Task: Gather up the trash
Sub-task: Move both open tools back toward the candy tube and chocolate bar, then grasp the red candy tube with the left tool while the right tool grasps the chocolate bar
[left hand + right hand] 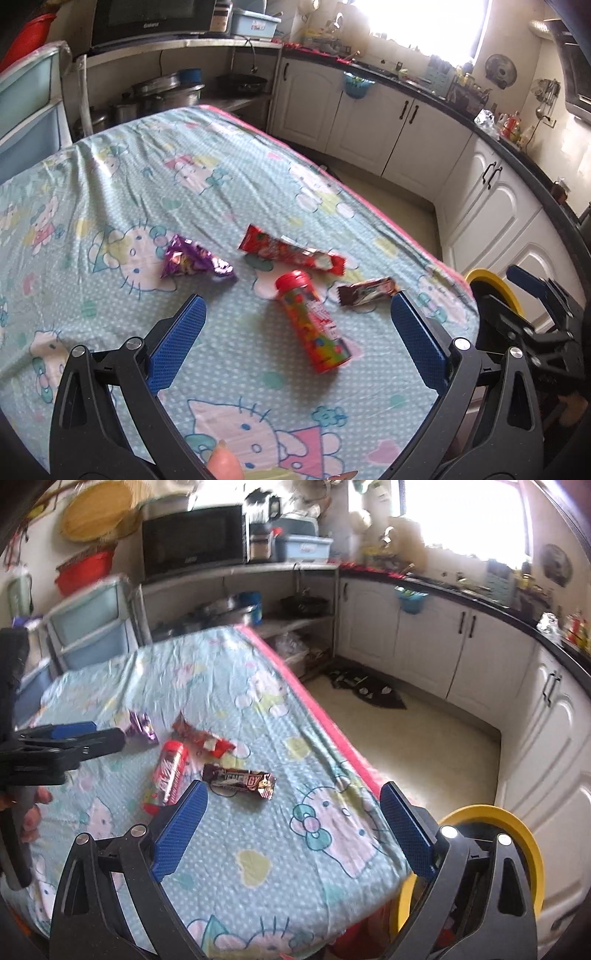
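While lying flat, red tube [314,322] points its cap away | left claw [297,317] spread | right claw [293,812] spread

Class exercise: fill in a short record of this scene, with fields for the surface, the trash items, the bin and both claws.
surface: table under a cartoon-cat cloth
trash: purple wrapper, red wrapper, red tube lying down, brown bar wrapper
bin: yellow rim beside the table's near corner
left claw: open, empty
right claw: open, empty
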### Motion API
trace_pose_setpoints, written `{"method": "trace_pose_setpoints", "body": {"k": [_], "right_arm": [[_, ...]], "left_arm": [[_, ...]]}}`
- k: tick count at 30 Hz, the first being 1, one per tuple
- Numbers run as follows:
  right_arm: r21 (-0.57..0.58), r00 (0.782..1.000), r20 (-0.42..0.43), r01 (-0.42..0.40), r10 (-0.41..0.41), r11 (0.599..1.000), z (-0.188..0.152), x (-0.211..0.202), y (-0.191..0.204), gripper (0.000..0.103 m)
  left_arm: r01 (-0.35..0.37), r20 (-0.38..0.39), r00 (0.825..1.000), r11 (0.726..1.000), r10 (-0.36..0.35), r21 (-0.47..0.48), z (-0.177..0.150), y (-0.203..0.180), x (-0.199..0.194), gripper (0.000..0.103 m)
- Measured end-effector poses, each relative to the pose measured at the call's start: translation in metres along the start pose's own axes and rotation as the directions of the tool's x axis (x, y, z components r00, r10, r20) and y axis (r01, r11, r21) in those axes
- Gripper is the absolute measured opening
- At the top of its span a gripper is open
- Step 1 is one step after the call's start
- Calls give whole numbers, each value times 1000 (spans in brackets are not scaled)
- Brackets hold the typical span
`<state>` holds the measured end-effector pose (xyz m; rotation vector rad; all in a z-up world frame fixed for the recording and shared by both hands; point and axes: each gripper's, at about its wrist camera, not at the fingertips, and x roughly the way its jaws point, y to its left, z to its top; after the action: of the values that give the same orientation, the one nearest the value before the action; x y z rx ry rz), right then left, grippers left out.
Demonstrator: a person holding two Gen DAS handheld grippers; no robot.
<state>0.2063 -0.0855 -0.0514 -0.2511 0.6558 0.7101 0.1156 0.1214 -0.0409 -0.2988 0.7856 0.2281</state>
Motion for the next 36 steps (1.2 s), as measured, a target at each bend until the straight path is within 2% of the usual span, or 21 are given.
{"method": "trace_pose_setpoints", "body": {"k": [6, 10, 15, 24, 26, 27, 29, 31, 36], "right_arm": [[-79, 996, -80, -32, 26, 996, 4, 37, 6, 91], [-144, 990, -134, -61, 42, 988, 5, 59, 14, 90], [-233, 979, -193, -104, 59, 967, 8, 83, 24, 84], [-363, 957, -284, -163, 58, 917, 12, 121, 43, 75], [-365, 954, -294, -174, 64, 914, 12, 126, 44, 69], [-343, 948, -303, -200, 94, 918, 11, 128, 42, 66], [-295, 938, -316, -237, 140, 926, 12, 130, 38, 52], [-255, 932, -318, -260, 173, 931, 11, 129, 36, 44], [-197, 936, -301, -251, 185, 948, 2, 115, 32, 37]], "left_arm": [[25, -58, 998, 999, -27, -24, -7, 14, 12, 92], [78, -106, 991, 994, -85, -71, -12, 19, 23, 92], [139, -159, 975, 982, -159, -127, -18, 20, 40, 74], [178, -207, 954, 964, -218, -195, -16, 19, 66, 58], [177, -214, 952, 963, -219, -202, -16, 19, 70, 56], [178, -215, 951, 963, -221, -204, -15, 18, 73, 56], [173, -216, 952, 964, -216, -202, -14, 16, 76, 54], [164, -217, 954, 967, -206, -197, -13, 15, 79, 52], [121, -216, 965, 985, -146, -126, -13, 4, 82, 38]]}}
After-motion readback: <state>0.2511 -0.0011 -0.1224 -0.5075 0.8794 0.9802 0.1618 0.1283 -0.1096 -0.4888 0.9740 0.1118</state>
